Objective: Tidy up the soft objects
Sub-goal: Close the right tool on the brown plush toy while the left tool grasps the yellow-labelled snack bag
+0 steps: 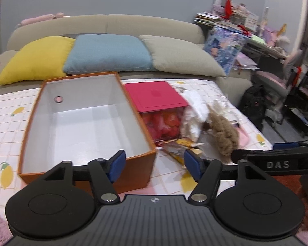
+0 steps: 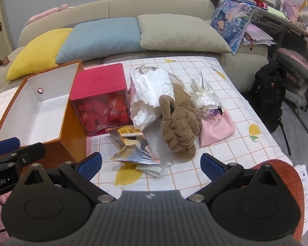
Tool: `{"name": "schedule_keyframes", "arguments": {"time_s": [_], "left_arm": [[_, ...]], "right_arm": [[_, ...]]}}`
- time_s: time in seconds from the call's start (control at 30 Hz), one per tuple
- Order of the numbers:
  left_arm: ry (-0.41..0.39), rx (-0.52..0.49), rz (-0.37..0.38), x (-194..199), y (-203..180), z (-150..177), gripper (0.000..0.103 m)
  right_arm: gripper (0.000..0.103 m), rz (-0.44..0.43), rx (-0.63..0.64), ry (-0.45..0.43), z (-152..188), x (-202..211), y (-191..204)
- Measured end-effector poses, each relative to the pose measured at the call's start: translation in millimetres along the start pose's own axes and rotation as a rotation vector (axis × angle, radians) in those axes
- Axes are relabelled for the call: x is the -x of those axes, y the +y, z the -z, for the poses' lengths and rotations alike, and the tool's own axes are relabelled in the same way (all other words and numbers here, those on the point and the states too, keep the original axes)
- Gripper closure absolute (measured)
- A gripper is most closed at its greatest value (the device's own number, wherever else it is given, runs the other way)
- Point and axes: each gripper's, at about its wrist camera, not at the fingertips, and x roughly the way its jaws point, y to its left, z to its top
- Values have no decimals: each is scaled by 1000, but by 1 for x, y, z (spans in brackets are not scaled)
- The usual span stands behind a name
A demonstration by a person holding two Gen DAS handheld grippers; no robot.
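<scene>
From the left wrist view, the left gripper (image 1: 154, 162) hangs over the near right corner of the orange box (image 1: 88, 123), its blue pads spread wide with nothing between them. The box stands open on the lemon-print sheet (image 1: 8, 127) and its white inside is bare, so by my reading nothing has been put away yet. Just right of it is the red-lidded clear cube (image 1: 160, 110) full of red pieces, and right of that lie the white crumpled fabric (image 1: 195, 110) and the brown plush toy (image 1: 223, 137). The other tool reaches in from the right edge.

From the right wrist view, the right gripper (image 2: 152, 164) also stands wide open and empty, hovering above the near end of the pile. Directly ahead lie a yellow-and-silver foil packet (image 2: 133, 147), the brown plush toy (image 2: 180, 127), the white crumpled fabric (image 2: 152, 94), a pink pouch (image 2: 217, 129) and a clear wrapped bundle (image 2: 205, 96) above it. The orange box (image 2: 37, 110) sits to the left, still empty.

The task appears to be at its start: every soft item remains loose on the sheet, and all the picking and placing is left.
</scene>
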Motion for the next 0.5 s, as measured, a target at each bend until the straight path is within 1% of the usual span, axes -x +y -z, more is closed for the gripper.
{"name": "schedule_keyframes", "arguments": {"time_s": [0.03, 0.07, 0.1, 0.13, 0.2, 0.33, 0.43, 0.47, 0.5], "left_arm": [[7, -2, 23, -1, -1, -2, 34], [13, -6, 47, -3, -3, -5, 38], [20, -11, 70, -6, -5, -8, 39], [29, -16, 91, -9, -7, -11, 42], [48, -11, 133, -16, -12, -19, 42], [128, 57, 226, -44, -25, -36, 42], [170, 69, 220, -66, -39, -42, 42], [190, 69, 215, -75, -44, -44, 41], [216, 74, 205, -84, -49, -45, 40]], "right_arm": [[7, 1, -3, 0, -1, -1, -2], [13, 3, -4, 2, -2, -1, -5], [18, 5, -3, 6, -3, -3, -7], [19, 5, -2, 12, -4, -4, -10], [25, 7, 2, 18, -7, -8, -16], [28, 13, 68, 26, -15, -19, -27], [28, 50, 178, -5, -16, -29, -32], [29, 54, 203, -8, -16, -34, -34], [30, 35, 207, 3, -16, -40, -37]]}}
